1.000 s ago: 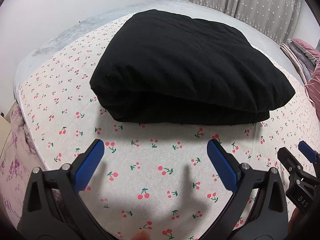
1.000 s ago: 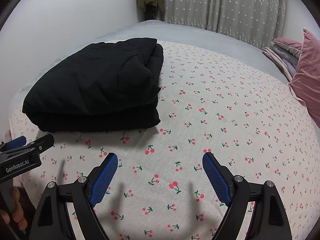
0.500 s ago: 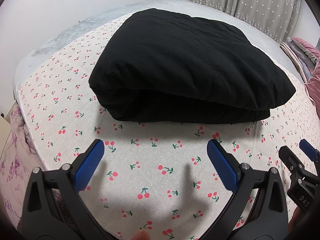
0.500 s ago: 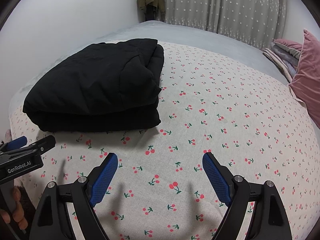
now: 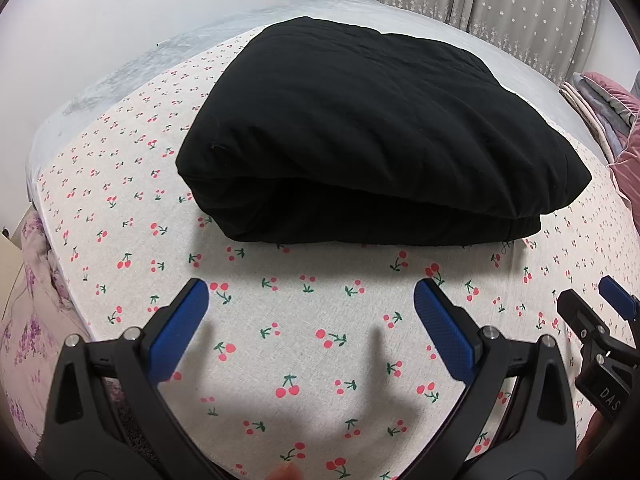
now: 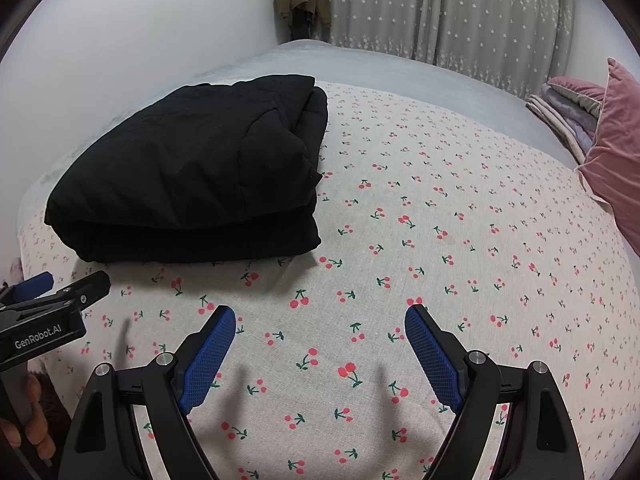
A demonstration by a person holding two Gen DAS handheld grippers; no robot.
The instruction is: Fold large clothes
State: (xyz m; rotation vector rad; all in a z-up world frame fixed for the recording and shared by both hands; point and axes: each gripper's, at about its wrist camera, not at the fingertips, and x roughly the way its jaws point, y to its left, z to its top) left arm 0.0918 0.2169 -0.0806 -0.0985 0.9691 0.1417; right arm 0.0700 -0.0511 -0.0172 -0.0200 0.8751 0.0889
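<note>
A black padded garment (image 5: 360,132) lies folded into a thick rectangle on the cherry-print bed cover (image 5: 304,344). It also shows in the right wrist view (image 6: 200,176), at the left. My left gripper (image 5: 312,300) is open and empty, hovering over the cover just short of the garment's near folded edge. My right gripper (image 6: 320,328) is open and empty, over bare cover to the right of the garment. Each gripper shows at the edge of the other's view, the right one (image 5: 600,336) and the left one (image 6: 44,312).
Pink cushions and folded blankets (image 6: 600,144) sit at the bed's right end. A grey sheet (image 6: 360,64) covers the far part of the bed, with a curtain (image 6: 460,12) and white wall behind. The bed's left edge (image 5: 36,264) drops off beside my left gripper.
The left gripper has crept slightly closer to the garment; the garment looms a little larger. The right gripper has barely moved. Both stay open.
</note>
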